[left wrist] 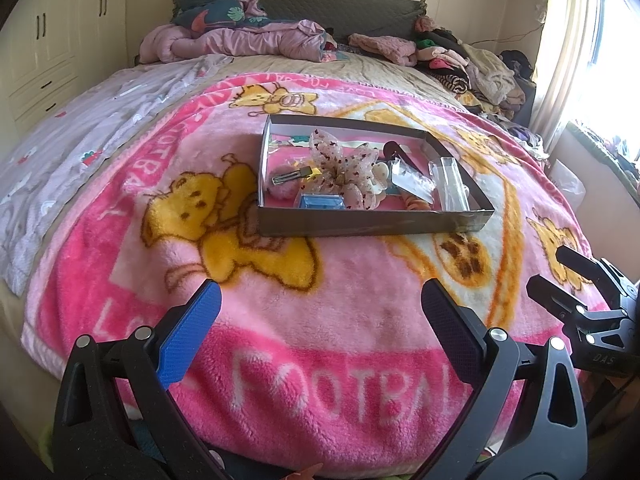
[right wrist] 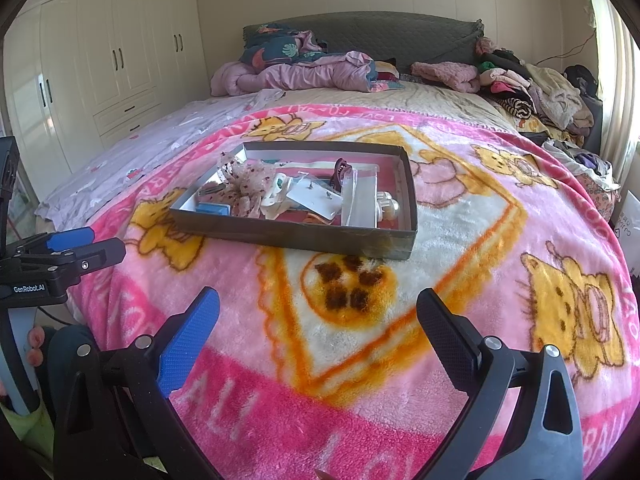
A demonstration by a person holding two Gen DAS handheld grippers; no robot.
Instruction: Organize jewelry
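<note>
A shallow grey cardboard box sits on the pink blanket and holds a jumble of accessories: a spotted sheer bow, a pink pompom with a hair clip, a small blue box, an earring card and a clear plastic case. It also shows in the right wrist view, with a dark red claw clip and pearls. My left gripper is open and empty, well short of the box. My right gripper is open and empty, also short of it.
The pink cartoon blanket covers the near bed. Crumpled bedding and clothes piles lie at the far end. White wardrobes stand left; a curtained window is right. Each gripper shows at the edge of the other's view.
</note>
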